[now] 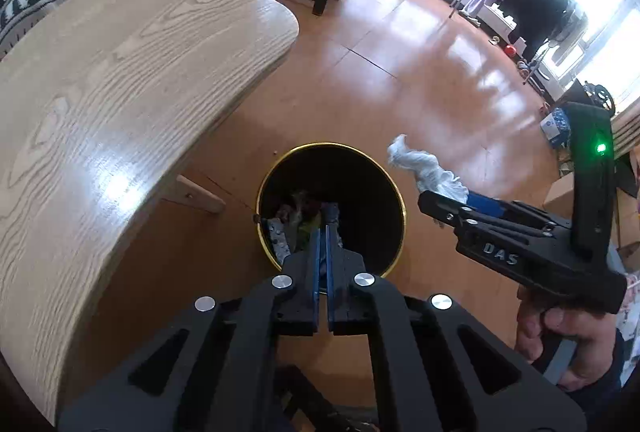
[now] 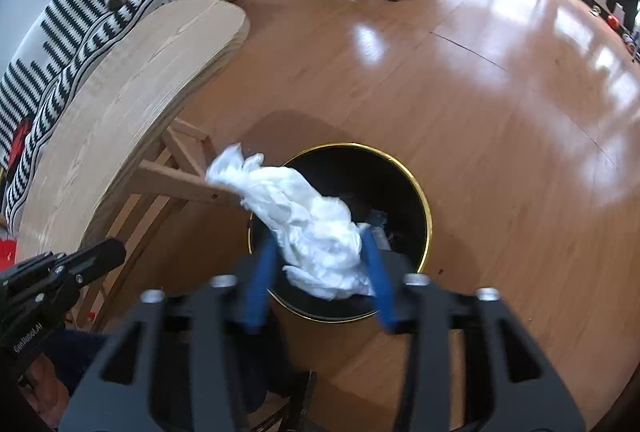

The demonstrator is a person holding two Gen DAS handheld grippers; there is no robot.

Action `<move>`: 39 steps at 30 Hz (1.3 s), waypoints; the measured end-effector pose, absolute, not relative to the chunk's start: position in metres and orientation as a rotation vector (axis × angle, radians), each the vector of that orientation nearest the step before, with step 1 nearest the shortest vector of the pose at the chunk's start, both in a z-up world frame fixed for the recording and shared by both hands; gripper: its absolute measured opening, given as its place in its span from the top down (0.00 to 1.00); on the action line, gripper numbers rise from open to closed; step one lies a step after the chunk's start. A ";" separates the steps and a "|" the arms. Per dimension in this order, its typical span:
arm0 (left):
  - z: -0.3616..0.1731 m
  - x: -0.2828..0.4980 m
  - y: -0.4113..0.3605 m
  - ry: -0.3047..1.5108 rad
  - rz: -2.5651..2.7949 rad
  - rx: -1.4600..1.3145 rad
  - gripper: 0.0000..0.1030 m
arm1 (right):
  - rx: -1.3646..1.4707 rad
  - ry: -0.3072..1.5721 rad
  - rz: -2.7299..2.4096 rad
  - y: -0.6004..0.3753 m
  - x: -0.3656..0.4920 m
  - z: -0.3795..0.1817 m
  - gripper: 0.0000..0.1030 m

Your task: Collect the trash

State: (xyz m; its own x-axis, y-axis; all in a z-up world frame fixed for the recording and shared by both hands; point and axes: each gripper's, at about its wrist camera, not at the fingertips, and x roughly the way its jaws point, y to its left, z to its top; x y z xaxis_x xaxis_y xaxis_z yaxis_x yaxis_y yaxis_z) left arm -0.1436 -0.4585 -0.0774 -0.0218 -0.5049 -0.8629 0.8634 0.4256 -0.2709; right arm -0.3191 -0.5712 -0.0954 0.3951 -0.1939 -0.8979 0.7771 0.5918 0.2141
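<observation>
We hold the right tongs point(image 2: 320, 272) over the round black gold-rimmed bin point(image 2: 428, 216), blades parted so the crumpled white tissue point(image 2: 304, 216) between them drops in; our left tongs point(image 1: 323, 228), pressed together empty, wait above that bin

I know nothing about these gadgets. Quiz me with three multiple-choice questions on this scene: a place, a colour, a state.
1. Where is the trash bin?
A. on the table
B. on the floor beside the table
C. on the chair

2. What colour is the bin's rim?
A. gold
B. red
C. white

3. How are the right gripper fingers?
A. pressed together
B. spread apart, crumpled white tissue between them
C. hidden

Answers: 1 B, it stands on the wooden floor by the table. 2 A, a gold ring edges the black bin. 3 B, blue fingers stand apart around the tissue.
</observation>
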 end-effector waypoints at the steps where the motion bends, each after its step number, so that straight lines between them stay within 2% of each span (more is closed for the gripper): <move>1: -0.078 -0.143 -0.458 1.136 -1.137 0.400 0.99 | 0.708 0.966 -0.691 -0.572 -0.321 -0.094 0.38; 2: -0.078 -0.144 -0.458 1.137 -1.135 0.403 0.96 | 0.711 0.962 -0.696 -0.573 -0.322 -0.093 0.35; 3: -0.078 -0.143 -0.459 1.136 -1.129 0.407 0.80 | 0.715 0.959 -0.698 -0.574 -0.323 -0.092 0.31; 4: -0.077 -0.143 -0.458 1.131 -1.118 0.409 0.51 | 0.719 0.957 -0.699 -0.575 -0.324 -0.092 0.28; 6: -0.071 -0.142 -0.456 1.098 -1.102 0.394 0.25 | 0.733 0.955 -0.709 -0.576 -0.327 -0.091 0.25; 8: -0.066 -0.142 -0.452 1.071 -1.099 0.376 0.21 | 0.742 0.954 -0.714 -0.576 -0.330 -0.090 0.20; 9: -0.065 -0.140 -0.451 1.069 -1.093 0.370 0.13 | 0.741 0.954 -0.716 -0.576 -0.330 -0.088 0.20; 14: -0.044 -0.104 -0.426 1.105 -1.064 0.247 0.11 | 0.664 0.932 -0.708 -0.568 -0.313 -0.055 0.15; 17: -0.011 -0.062 -0.383 1.037 -0.972 0.170 0.10 | 0.575 0.890 -0.676 -0.553 -0.287 -0.023 0.12; 21: 0.028 -0.006 -0.288 0.925 -0.797 0.113 0.07 | 0.469 0.825 -0.547 -0.508 -0.229 0.022 0.09; 26: 0.047 0.037 -0.152 0.836 -0.518 0.066 0.07 | 0.346 0.817 -0.301 -0.422 -0.137 0.050 0.08; 30: 0.042 0.052 -0.046 0.816 -0.302 -0.001 0.06 | 0.234 0.810 -0.120 -0.334 -0.069 0.057 0.08; 33: 0.029 0.059 0.005 0.818 -0.201 -0.056 0.06 | 0.153 0.813 -0.019 -0.278 -0.031 0.054 0.08; 39: -0.012 0.058 0.047 0.800 -0.114 -0.025 0.06 | 0.098 0.800 0.067 -0.220 0.012 0.031 0.08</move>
